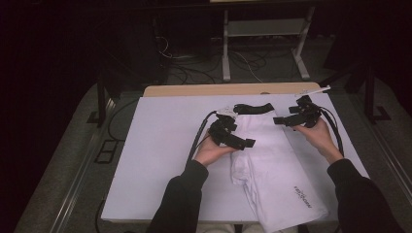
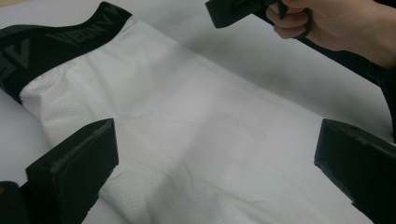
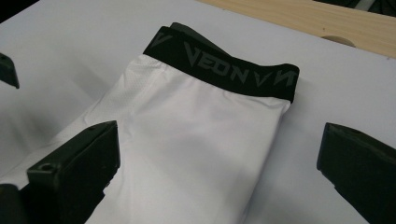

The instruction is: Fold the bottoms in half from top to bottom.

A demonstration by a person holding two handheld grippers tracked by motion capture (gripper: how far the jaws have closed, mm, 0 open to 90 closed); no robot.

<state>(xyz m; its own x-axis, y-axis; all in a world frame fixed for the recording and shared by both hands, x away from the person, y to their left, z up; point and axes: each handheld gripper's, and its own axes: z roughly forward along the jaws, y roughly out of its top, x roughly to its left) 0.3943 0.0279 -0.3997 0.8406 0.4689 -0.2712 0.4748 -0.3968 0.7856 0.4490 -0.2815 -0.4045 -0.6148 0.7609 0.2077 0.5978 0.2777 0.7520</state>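
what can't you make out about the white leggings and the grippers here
- High view: the lower hem of the white stretch leggings with a black waistband runs past the near table edge, cut off by the frame.
- High view: the small dark print on the leg is too small to read.
- High view: the left gripper hides the fabric beneath it.
- Left gripper view: the right gripper is cut off by the top edge.

We hold our left gripper [image 1: 232, 132] and right gripper [image 1: 296, 115] raised side by side, forearms reaching forward, both sets of jaws spread wide apart.
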